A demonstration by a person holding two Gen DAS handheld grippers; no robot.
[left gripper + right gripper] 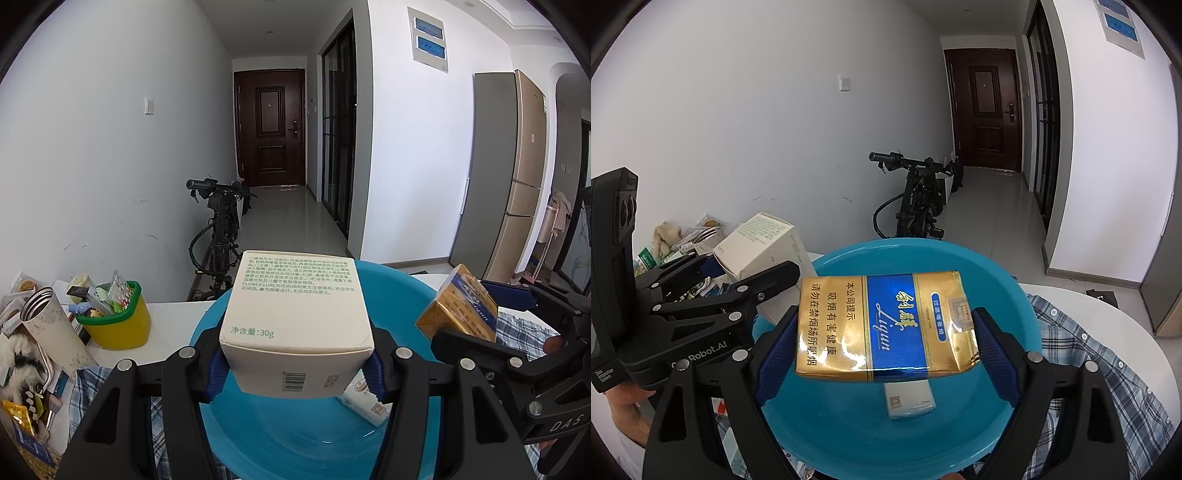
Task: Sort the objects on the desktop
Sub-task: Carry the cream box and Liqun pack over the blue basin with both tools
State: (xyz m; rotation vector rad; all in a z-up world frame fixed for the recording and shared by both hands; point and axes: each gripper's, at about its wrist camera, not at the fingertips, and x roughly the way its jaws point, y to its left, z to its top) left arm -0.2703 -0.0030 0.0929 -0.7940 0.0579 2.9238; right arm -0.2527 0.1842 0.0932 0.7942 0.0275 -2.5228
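Black claw (295, 363) arms w/ silver screws; blue ribbed pads (775, 354).

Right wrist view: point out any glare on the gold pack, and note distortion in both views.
Right wrist view: bright glare streaks cross the lower part of the gold cigarette pack, washing out some print; fisheye bends the door frame. Left wrist view: no glare on the white box, print legible; walls curve, corners vignette dark.

Both fisheye cameras sit close behind their own fingers, looking forward and slightly down over the round blue plastic basin (399, 295) (1008, 280) toward the dark wooden door (269, 125) (984, 107) down the hallway. The left view stands left of the right; each catches the other hand-held gripper at its edge.
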